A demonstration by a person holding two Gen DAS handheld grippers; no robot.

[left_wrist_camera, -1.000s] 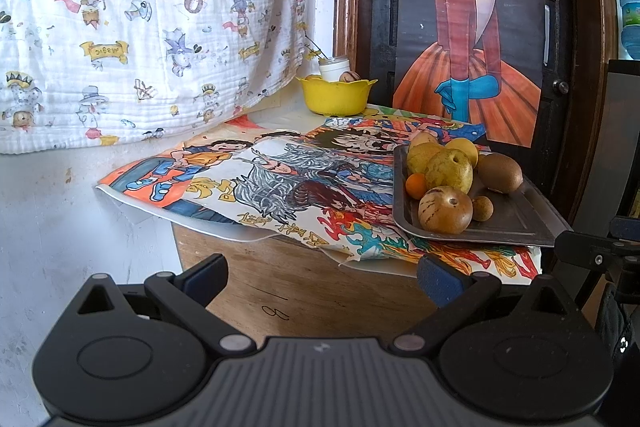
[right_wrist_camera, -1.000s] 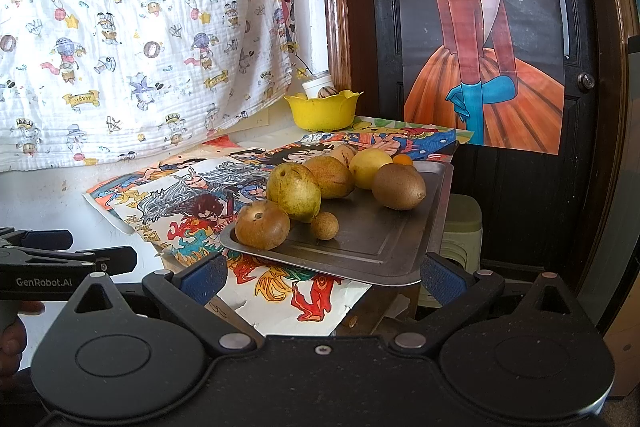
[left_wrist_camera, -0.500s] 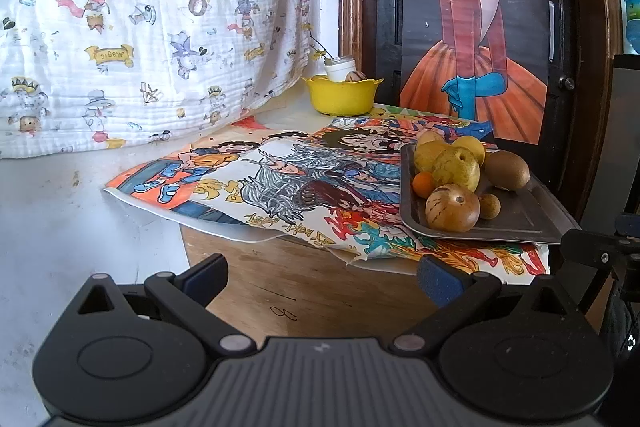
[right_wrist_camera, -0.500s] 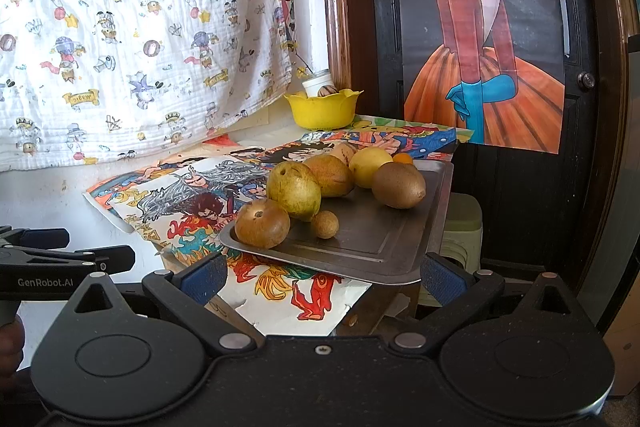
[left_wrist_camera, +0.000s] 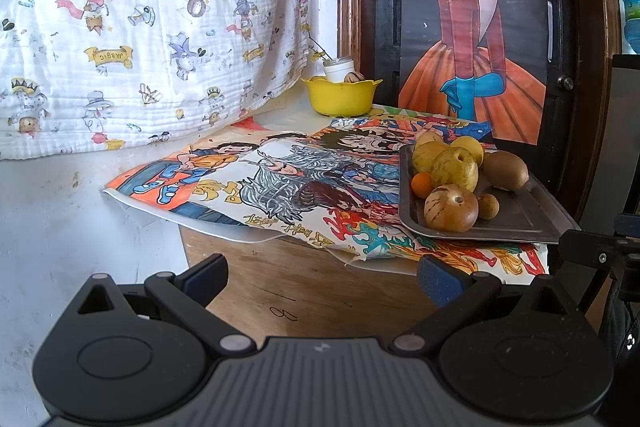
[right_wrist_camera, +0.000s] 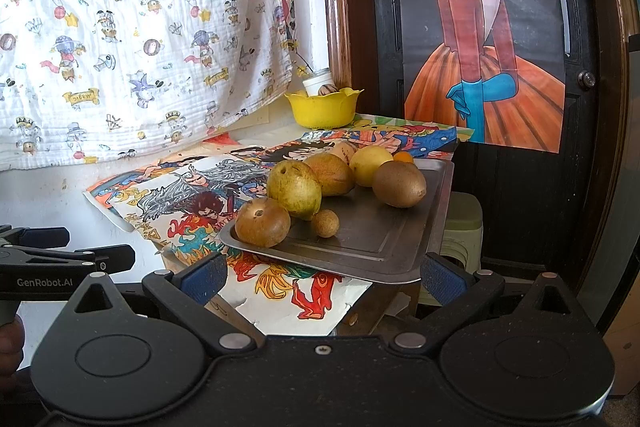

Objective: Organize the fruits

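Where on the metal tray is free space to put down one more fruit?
The near right part of the tray is bare, between the small round fruit, the kiwi and the front rim. The far left side is crowded with fruits touching. The yellow bowl already holds things.

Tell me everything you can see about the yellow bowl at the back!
The yellow bowl looks like smooth plastic, with a wavy, petal-like rim. It stands upright at the back of the table, near the wooden door frame and just below the hanging cartoon cloth. Its base seems to rest by the far edge of the colourful drawings. Inside, a small white jar and a brownish round thing poke above the rim. Neither gripper is near it.
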